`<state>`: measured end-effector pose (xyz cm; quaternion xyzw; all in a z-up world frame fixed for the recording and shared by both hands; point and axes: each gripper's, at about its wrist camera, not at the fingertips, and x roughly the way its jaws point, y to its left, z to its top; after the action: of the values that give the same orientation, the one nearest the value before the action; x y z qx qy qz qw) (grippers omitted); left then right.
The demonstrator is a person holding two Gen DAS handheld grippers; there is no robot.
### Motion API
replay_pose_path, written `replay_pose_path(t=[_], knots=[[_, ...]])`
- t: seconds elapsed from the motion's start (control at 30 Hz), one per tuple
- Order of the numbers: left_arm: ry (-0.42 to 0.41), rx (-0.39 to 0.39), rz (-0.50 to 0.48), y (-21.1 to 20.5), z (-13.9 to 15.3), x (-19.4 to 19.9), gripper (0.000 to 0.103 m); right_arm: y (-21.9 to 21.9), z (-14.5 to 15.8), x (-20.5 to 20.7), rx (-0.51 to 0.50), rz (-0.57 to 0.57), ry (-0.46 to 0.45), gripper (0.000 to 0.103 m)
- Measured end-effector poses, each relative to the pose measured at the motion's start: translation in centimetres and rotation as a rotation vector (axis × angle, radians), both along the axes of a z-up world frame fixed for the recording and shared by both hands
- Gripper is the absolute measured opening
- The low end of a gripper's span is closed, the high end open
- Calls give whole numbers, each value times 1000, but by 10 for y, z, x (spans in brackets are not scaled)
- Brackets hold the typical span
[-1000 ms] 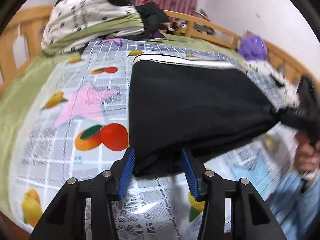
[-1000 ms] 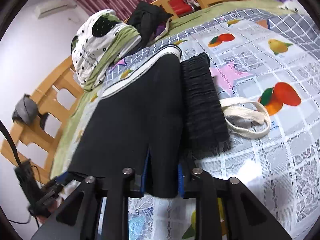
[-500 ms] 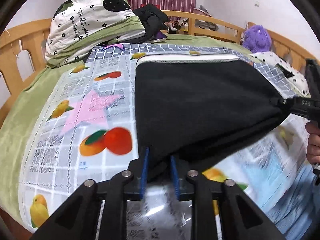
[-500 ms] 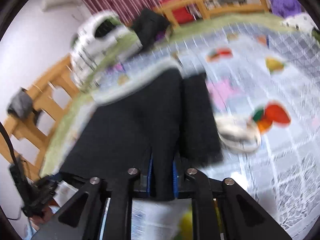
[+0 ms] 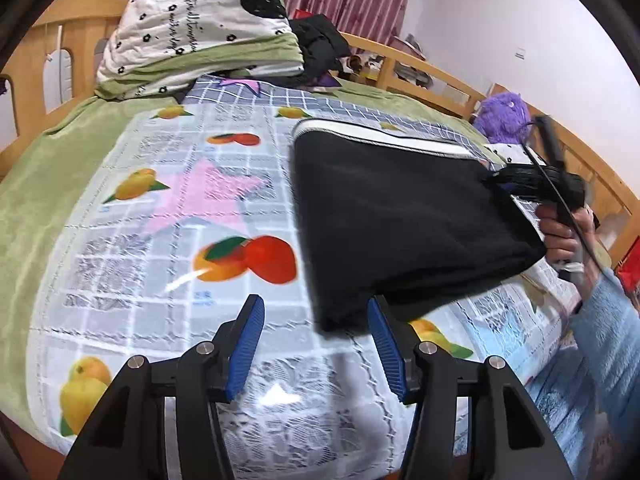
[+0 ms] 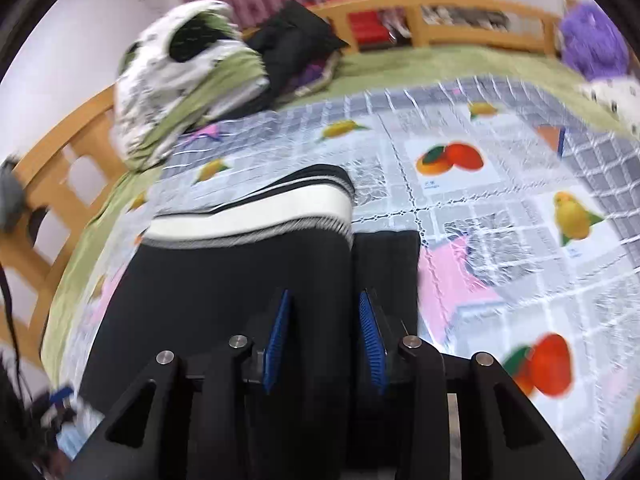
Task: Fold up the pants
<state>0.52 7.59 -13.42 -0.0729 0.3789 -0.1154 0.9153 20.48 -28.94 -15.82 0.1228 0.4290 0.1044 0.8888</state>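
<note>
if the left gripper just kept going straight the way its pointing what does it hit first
Most likely the fruit-print cloth on the bed, just beyond the opening left gripper. The folded black pants lie right of that line, their near corner by the right finger, though depth is unclear.

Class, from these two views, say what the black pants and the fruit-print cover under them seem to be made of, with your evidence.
Black pants: probably soft matte knit or fleece; no shine, limp folds. Fruit-print cover: likely glossy plastic sheet with lace-pattern edging; bright glare streaks on it.
</note>
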Motion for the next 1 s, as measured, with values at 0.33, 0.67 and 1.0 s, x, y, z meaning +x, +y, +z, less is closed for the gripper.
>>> replay_pose_path(t=[0.33,0.67,1.0], knots=[[-6,-74,12,7,8,12,52,-27,0,-9,-30,-3,-24,12],[-73,-42,-94,-57,37,37,52,-9,49,-97,-94,-17,-165,22],[-4,160,-72,-91,-20,26,52,28,-40,-157,-225,27,-64,22]])
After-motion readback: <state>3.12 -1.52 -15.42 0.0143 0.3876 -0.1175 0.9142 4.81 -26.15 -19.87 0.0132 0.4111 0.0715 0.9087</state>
